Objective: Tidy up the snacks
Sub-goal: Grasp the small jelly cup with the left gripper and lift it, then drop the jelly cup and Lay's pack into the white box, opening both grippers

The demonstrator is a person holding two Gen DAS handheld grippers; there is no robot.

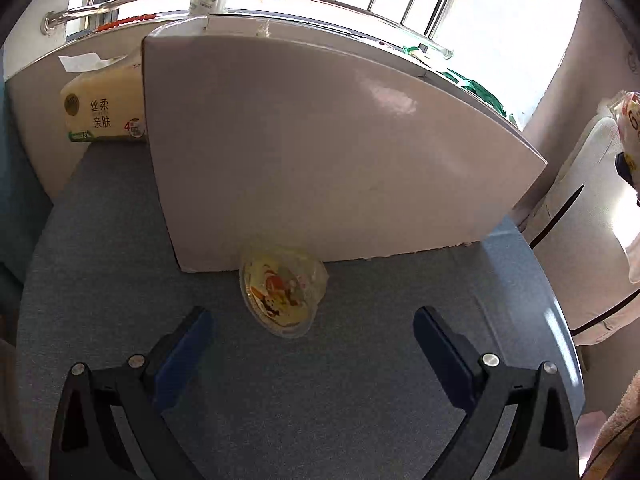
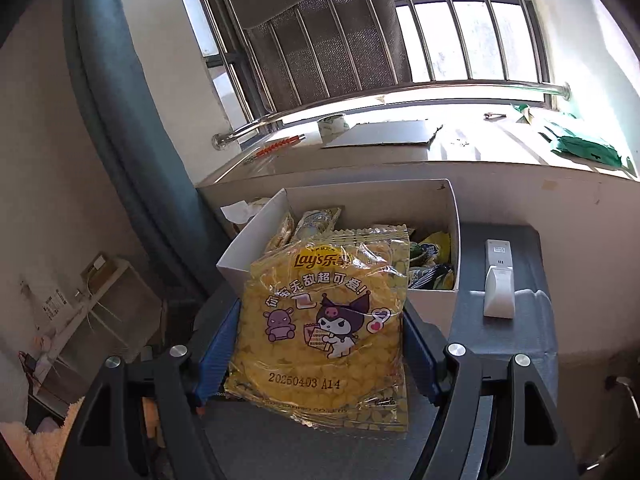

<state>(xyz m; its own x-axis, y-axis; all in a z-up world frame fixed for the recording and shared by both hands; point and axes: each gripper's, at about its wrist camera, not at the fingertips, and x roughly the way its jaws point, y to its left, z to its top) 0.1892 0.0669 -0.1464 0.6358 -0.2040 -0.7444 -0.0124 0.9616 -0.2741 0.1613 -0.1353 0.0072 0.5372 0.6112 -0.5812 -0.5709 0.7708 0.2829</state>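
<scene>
Left hand-held gripper [image 1: 313,320] gapes before jelly cup [image 1: 282,290] — right hand-held gripper [image 2: 320,344] clamps chip bag [image 2: 324,332].

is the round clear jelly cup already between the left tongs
No, the round clear jelly cup lies on the grey cloth ahead of the open left tongs.

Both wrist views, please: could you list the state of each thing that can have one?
Left gripper: open, fingers empty.
Right gripper: shut on the chip bag.
Chip bag: sealed, held in front of the box.
Jelly cup: sealed, tilted against the box wall.
Box: open-topped, partly filled with snacks.
Tissue pack: opened, one tissue sticking out.
</scene>
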